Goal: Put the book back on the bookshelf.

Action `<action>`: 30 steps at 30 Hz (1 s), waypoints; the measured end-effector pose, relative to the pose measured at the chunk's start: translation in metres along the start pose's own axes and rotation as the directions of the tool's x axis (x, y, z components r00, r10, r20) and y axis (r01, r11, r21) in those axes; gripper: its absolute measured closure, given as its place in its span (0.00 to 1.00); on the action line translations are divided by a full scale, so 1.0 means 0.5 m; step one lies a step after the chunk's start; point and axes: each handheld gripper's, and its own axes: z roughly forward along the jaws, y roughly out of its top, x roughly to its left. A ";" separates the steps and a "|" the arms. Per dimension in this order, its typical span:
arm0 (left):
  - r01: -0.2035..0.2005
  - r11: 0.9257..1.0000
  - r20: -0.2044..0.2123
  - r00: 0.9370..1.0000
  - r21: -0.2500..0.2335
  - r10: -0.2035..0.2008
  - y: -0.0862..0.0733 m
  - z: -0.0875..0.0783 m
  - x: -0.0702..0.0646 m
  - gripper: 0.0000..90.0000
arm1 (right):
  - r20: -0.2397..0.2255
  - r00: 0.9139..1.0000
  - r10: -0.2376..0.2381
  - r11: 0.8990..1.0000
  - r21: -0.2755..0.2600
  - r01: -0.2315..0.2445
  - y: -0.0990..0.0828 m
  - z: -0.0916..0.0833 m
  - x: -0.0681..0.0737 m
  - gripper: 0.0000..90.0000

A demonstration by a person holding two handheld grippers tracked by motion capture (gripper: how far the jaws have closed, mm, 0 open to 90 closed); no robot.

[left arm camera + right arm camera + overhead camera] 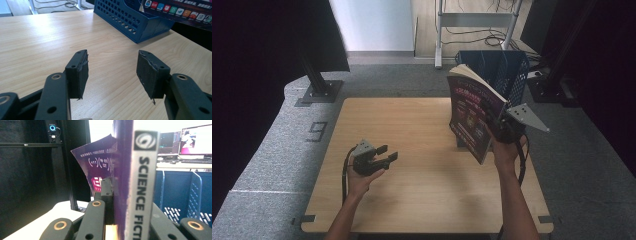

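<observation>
A thick purple paperback book [471, 111] stands upright in the air over the right side of the wooden table [422, 190]. My right gripper [498, 125] is shut on its spine edge from the near side. In the right gripper view the spine [143, 182] reads "SCIENCE FICT…" and one finger [107, 191] presses on the purple cover. My left gripper [388, 153] hovers low over the table's left-middle, open, with nothing between its jaws. In the left gripper view its fingertips [113, 57] stand wide apart over bare wood, and the book's lower cover [180, 11] shows at top right.
A blue perforated plastic basket [502, 67] stands at the table's far right corner, just behind the book [130, 20] [180, 192]. Black stands with base plates [319, 90] flank the table on grey carpet. A desk with monitors [195, 140] lies beyond.
</observation>
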 end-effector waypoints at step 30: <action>0.011 0.999 0.014 1.000 0.034 -0.012 -0.004 0.011 0.007 0.48 | 0.156 0.988 -0.001 1.000 -0.019 0.004 0.022 0.039 -0.057 0.91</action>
